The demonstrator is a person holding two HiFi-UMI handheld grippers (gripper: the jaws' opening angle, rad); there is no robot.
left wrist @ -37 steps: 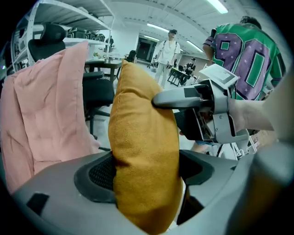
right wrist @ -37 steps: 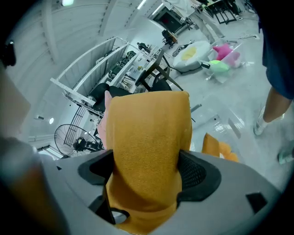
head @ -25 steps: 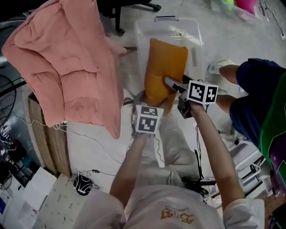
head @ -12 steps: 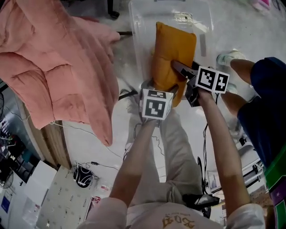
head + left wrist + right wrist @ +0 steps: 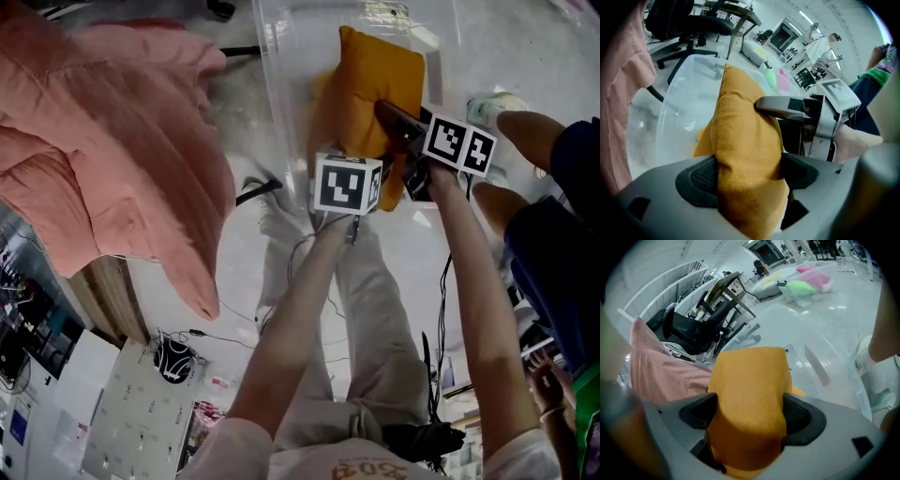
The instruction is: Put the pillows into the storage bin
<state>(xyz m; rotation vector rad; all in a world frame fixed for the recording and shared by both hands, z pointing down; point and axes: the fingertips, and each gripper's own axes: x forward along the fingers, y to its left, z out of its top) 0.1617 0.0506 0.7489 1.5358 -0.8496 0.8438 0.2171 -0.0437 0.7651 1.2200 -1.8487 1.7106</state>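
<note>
An orange pillow (image 5: 380,80) hangs upright over the clear plastic storage bin (image 5: 281,84), its lower end near the bin's front rim. My left gripper (image 5: 345,159) is shut on the pillow's lower edge, whose fabric bulges between the pads (image 5: 701,176). My right gripper (image 5: 398,127) is shut on the pillow's right side, and one dark finger (image 5: 394,114) lies across the fabric. In the right gripper view the pillow (image 5: 750,390) fills the gap between both pads and the bin (image 5: 820,348) lies behind it. The left gripper view shows the bin wall (image 5: 670,122) beside the pillow (image 5: 740,140).
A large pink quilt (image 5: 112,141) drapes over a wooden table (image 5: 103,291) at left, close to the bin. Another person's leg and shoe (image 5: 497,103) stand right of the bin. An office chair (image 5: 693,23) and green and pink cushions (image 5: 801,287) lie beyond it.
Both grippers have carried the orange pillow forward, farther over the bin, keeping their hold. The pillow now sits higher in the head view and the quilt has slid left.
</note>
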